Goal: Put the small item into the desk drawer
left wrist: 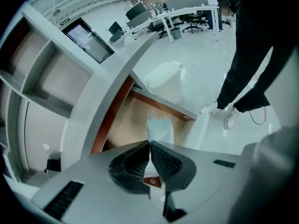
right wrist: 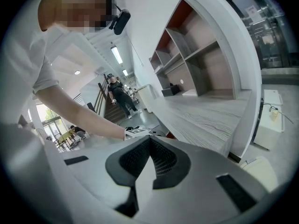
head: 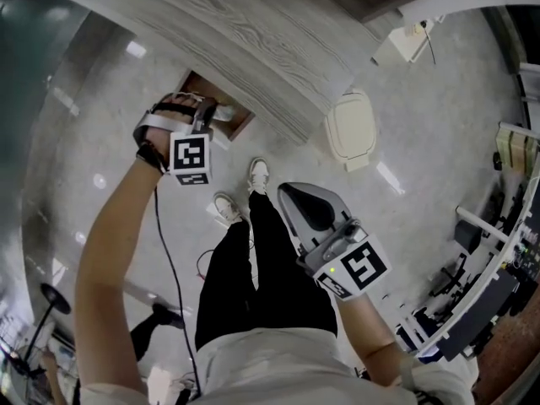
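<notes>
The left gripper (left wrist: 150, 143) has its jaws pressed together on the edge of a small clear packet (left wrist: 160, 127), which hangs just above the open desk drawer (left wrist: 122, 125), likely so it can drop straight inside. The left arm reaches forward under the grey wood-grain surface (head: 253, 49). The right gripper (right wrist: 149, 138) is idle, jaws together and empty, held low by the hip.
</notes>
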### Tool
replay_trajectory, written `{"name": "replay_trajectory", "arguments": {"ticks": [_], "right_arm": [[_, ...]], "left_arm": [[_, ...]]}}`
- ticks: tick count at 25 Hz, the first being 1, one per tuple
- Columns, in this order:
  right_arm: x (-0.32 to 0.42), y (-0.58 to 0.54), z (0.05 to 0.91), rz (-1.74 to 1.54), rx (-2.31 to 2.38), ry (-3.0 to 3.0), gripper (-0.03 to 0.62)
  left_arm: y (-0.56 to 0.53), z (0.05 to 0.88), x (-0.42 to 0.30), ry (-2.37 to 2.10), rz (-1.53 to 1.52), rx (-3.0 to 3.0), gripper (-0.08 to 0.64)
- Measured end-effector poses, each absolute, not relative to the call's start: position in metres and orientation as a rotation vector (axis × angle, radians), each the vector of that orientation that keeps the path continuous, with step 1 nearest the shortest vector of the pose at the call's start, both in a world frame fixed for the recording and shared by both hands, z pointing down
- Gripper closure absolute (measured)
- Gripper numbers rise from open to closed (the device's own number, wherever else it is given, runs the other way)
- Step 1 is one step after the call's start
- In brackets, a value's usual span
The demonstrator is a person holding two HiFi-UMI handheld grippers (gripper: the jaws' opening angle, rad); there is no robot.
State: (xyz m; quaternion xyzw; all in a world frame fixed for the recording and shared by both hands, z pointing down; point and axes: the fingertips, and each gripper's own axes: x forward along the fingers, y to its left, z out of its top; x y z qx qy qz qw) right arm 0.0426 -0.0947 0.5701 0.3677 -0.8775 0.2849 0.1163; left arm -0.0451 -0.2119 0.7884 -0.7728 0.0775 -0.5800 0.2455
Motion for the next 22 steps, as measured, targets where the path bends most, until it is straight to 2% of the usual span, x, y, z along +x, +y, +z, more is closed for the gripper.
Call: {"name": "replay_trajectory", "arguments": {"ticks": [11,22], "right_arm": [[0.052,-0.084,0.496,0.669,1.135,-2.629,0.571],[0.034,-0.053,0.421,0.506,1.093,-2.718,0.571]], "left_arm": [[-0.191,0.726,-0.06,0.464,-1.587,-2.214,0.534],[-0.153,0.633,-0.086,1.035,-1.39,-2.513,0.534]]}}
